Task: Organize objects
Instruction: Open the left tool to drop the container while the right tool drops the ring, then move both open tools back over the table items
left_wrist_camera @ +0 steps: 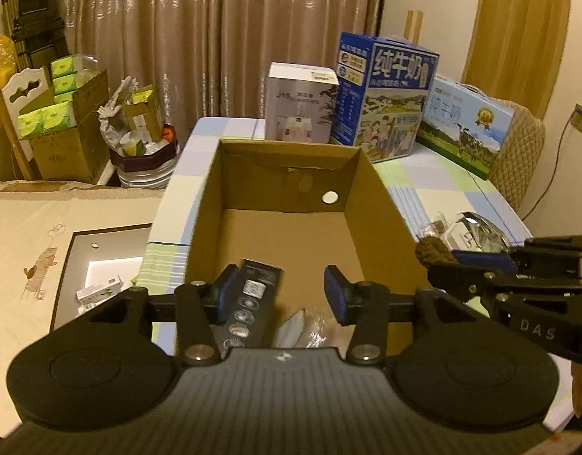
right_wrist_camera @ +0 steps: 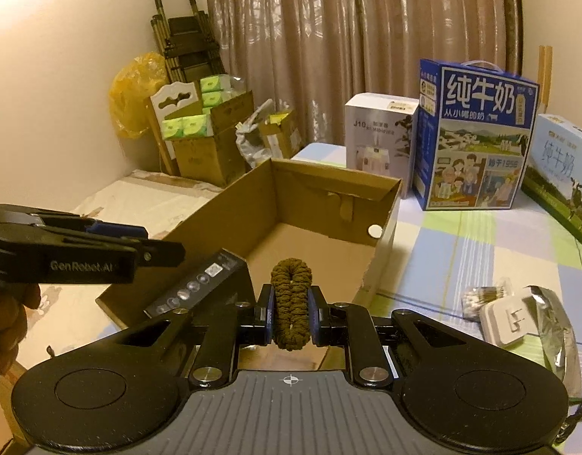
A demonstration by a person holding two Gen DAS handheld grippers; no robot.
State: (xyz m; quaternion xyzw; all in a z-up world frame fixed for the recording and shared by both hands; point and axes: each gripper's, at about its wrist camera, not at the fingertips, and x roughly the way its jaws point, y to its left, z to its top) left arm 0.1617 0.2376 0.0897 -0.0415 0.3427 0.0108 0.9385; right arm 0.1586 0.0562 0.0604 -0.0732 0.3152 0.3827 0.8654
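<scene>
An open cardboard box (left_wrist_camera: 291, 182) (right_wrist_camera: 329, 204) stands on the checked tablecloth. My left gripper (left_wrist_camera: 281, 284) (right_wrist_camera: 154, 246) hovers over its near end, open. A long black package (left_wrist_camera: 253, 295) (right_wrist_camera: 203, 284) with silver circles leans inside the box beside the left pad; the right pad stands well apart from it. A clear-wrapped white item (left_wrist_camera: 302, 326) lies on the box floor below. My right gripper (right_wrist_camera: 291, 314) (left_wrist_camera: 454, 265) is shut on a brown fuzzy hair scrunchie (right_wrist_camera: 291, 295) (left_wrist_camera: 433, 252), upright between the pads at the box's near right corner.
On the cloth to the right lie a pack of cotton swabs (right_wrist_camera: 484, 299), a small white square case (right_wrist_camera: 507, 322) and a silver foil pack (right_wrist_camera: 552, 322). Behind the box stand a white humidifier carton (left_wrist_camera: 300, 102) and blue milk cartons (left_wrist_camera: 386, 91). Cluttered boxes fill the left corner.
</scene>
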